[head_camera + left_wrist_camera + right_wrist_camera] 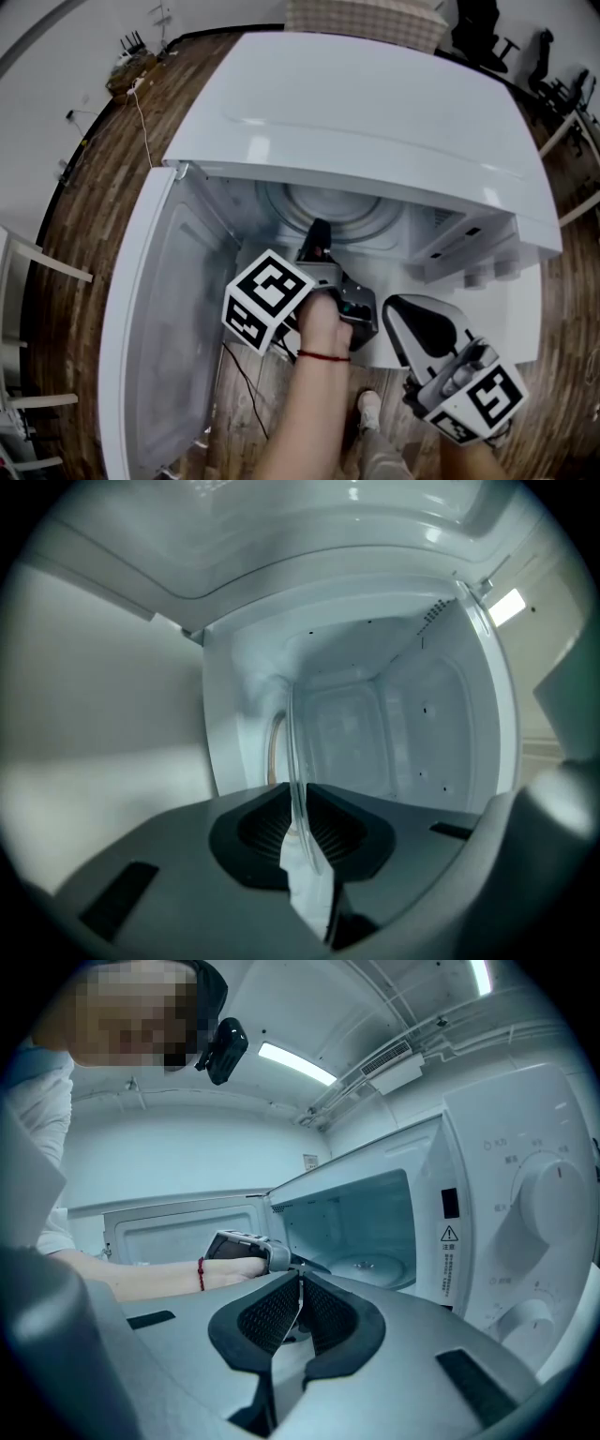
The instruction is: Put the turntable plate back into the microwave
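While the smooth white door (155, 328) of the boxy microwave (375, 112) stands open at the left, the left tongs (318, 239) reach into the cavity. Their ribbed black pads are clamped on the thin rim of the round, clear glass plate (342, 214), which sits low inside. Further right, the right tongs (300, 1283) hover outside, pressed together and empty, near the round knobs (551, 1194).

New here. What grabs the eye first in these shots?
A white microwave oven fills the head view, its door swung open to the left. The left gripper reaches into the cavity, jaws shut on the rim of a clear glass turntable plate. The right gripper waits outside the oven, jaws together and empty.
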{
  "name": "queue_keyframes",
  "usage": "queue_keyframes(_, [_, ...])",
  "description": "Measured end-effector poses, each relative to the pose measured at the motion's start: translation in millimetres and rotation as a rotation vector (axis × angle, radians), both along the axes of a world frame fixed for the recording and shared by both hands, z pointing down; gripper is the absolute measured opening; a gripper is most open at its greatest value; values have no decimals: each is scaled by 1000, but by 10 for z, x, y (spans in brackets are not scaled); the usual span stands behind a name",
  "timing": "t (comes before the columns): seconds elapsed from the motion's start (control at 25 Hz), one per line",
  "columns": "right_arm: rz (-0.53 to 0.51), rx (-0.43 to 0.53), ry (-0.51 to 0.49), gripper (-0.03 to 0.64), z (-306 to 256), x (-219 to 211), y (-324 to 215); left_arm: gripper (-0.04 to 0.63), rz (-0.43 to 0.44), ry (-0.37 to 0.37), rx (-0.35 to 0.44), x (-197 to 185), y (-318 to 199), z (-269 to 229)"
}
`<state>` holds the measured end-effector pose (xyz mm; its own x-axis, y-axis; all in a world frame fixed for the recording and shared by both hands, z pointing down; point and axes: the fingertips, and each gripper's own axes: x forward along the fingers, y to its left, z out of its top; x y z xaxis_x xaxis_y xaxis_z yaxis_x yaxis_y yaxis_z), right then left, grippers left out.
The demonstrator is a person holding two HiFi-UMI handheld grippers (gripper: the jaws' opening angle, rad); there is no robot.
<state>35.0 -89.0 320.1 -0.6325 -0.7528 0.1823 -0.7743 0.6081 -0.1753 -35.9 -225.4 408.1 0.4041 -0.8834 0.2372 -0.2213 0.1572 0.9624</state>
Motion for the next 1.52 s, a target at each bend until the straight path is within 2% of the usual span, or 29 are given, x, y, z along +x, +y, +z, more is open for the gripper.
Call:
queue_keyframes(0.12, [1,-1,-2,34,2,-8,5,49,22,-75,-27,-7,3,6])
queue_keyframes(0.2, [0,-2,-2,34,8,-13,18,51,26,-93,-37,-12,19,14])
queue_keyframes(0.28, [-1,-3,-1,34,9,-15,30,57,14,-48,-41,-15,38,28])
queue_keyframes(0.4, [14,-2,-5,34,3,15,23,35,-92,105,-49,-43,94,56])
queue_keyframes(0.44, [24,-3,-6,34,4,44,17,34,-145,125,-43,-70,127,56])
queue_keyframes(0.56, [45,-9,-6,34,12,155,5,31,-285,122,-6,-168,216,41])
queue_keyframes(0.68, [70,-6,1,34,6,267,-9,31,-324,143,6,-108,236,55])
queue_keyframes(0.76, [73,-5,4,34,1,309,-14,31,-294,155,3,-13,212,76])
queue_keyframes(0.92, [79,1,7,34,-20,355,-23,35,-138,153,-13,260,139,41])
queue_keyframes(1.08, [79,4,-2,34,-49,358,-37,37,-79,120,-17,322,132,28])
queue_keyframes(1.24, [86,5,-12,34,-59,358,-44,41,35,133,-35,507,130,12])
queue_keyframes(1.36, [86,2,-10,34,-53,357,-47,48,95,104,-27,550,151,-6])
queue_keyframes(1.52, [91,4,-12,34,-64,350,-57,130,165,82,-5,556,175,-60])
